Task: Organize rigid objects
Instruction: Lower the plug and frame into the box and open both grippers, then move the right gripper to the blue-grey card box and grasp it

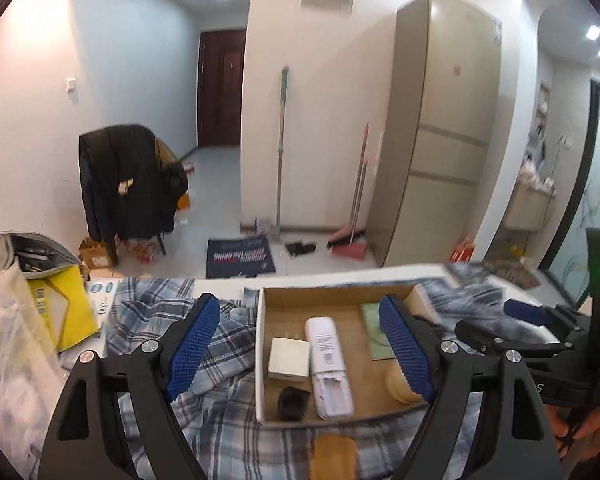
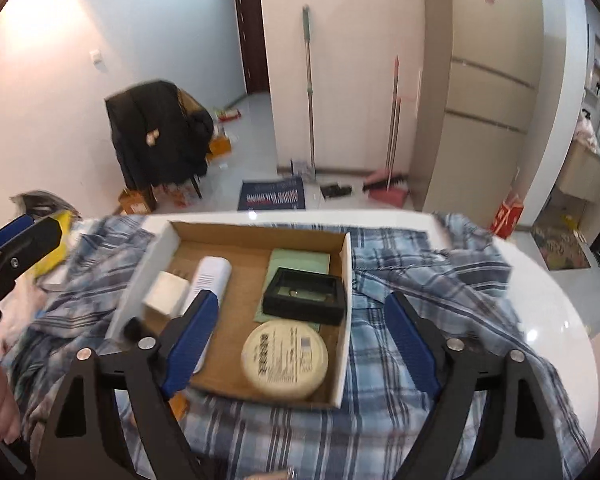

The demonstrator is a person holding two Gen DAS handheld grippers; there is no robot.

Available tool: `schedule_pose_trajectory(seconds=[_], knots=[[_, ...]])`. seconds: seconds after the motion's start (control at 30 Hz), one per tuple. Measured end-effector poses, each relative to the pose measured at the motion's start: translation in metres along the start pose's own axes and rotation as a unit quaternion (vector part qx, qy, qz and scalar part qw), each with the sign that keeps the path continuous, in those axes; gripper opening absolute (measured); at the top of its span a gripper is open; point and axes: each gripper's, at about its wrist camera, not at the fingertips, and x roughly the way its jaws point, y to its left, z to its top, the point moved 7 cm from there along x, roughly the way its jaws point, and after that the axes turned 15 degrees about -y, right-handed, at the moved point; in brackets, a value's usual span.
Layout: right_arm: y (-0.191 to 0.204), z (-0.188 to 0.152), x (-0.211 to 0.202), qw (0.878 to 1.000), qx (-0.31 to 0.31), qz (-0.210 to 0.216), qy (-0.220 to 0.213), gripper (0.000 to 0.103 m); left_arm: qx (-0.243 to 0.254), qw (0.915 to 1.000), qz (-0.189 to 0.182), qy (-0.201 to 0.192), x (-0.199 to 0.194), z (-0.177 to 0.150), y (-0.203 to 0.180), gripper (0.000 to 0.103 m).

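At lower centre of the left wrist view, the left gripper [image 1: 300,350] is seen spread wide, nothing held; between its pads a cardboard box [image 1: 262,360] is seen on plaid cloth [image 1: 216,412], a white remote [image 1: 326,354] lying inside; in the right wrist view the right gripper [image 2: 300,348] is likewise wide and empty, a round tin [image 2: 285,358] and black case [image 2: 305,297] seen in the box.
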Motion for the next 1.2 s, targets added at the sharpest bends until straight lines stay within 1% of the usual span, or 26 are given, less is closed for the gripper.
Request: schedule_pose_trajectory(seconds=[0.07,0.1,0.17,0.2,0.23,0.3,0.4,0.43,0.53,0.63,0.73,0.87,0.97,1.03,1.07,1.1,1.2], knots=[[0.003,0.005,-0.022,1.000,0.002,0.012,-0.014,0.085,-0.003,0.9997,-0.003,-0.024,-0.028,0.008,-0.005,0.086],[0.006,0.006,-0.034,1.000,-0.001,0.017,-0.021,0.085,-0.001,0.9994,-0.001,-0.034,-0.038,0.011,-0.007,0.093],[0.011,0.007,-0.052,0.999,-0.012,0.021,-0.033,0.085,0.013,0.9978,0.008,-0.065,-0.062,0.014,-0.011,0.103],[0.013,0.006,-0.061,0.999,-0.021,0.023,-0.039,0.085,0.021,0.9961,0.011,-0.085,-0.074,0.015,-0.014,0.103],[0.015,0.005,-0.069,0.998,-0.028,0.024,-0.045,0.085,0.027,0.9950,0.012,-0.095,-0.081,0.015,-0.016,0.103],[0.015,0.000,-0.083,0.998,-0.031,0.023,-0.053,0.085,0.036,0.9943,0.006,-0.100,-0.095,0.010,-0.021,0.103],[0.017,-0.010,-0.091,0.998,-0.022,0.033,-0.054,0.085,0.035,0.9951,-0.008,-0.092,-0.106,-0.001,-0.025,0.103],[0.018,-0.015,-0.092,0.998,-0.021,0.039,-0.051,0.085,0.040,0.9951,-0.008,-0.089,-0.110,-0.007,-0.024,0.103],[0.023,-0.033,-0.091,0.997,-0.033,0.052,-0.036,0.085,0.051,0.9936,0.002,-0.100,-0.121,-0.017,-0.019,0.103],[0.027,-0.055,-0.090,0.996,-0.040,0.074,-0.014,0.085,0.048,0.9950,-0.003,-0.088,-0.126,-0.028,-0.013,0.103],[0.029,-0.081,-0.083,0.995,-0.040,0.095,0.019,0.085,0.038,0.9973,-0.016,-0.060,-0.126,-0.045,-0.012,0.103],[0.028,-0.116,-0.073,0.990,-0.039,0.117,0.063,0.085,0.030,0.9989,-0.026,-0.025,-0.118,-0.074,-0.012,0.103],[0.022,-0.135,-0.064,0.989,-0.051,0.115,0.080,0.085,0.024,0.9991,-0.035,-0.006,-0.109,-0.092,-0.012,0.103],[0.020,-0.144,-0.060,0.986,-0.044,0.134,0.091,0.085,0.025,0.9986,-0.043,0.018,-0.099,-0.105,-0.012,0.103],[0.021,-0.147,-0.060,0.983,-0.038,0.150,0.097,0.085,0.032,0.9983,-0.037,0.030,-0.092,-0.112,-0.009,0.103],[0.023,-0.151,-0.060,0.980,-0.034,0.165,0.103,0.085,0.040,0.9980,-0.025,0.043,-0.085,-0.119,-0.005,0.103],[0.029,-0.161,-0.062,0.972,-0.041,0.197,0.121,0.085,0.051,0.9967,0.001,0.063,-0.074,-0.133,0.006,0.103]])
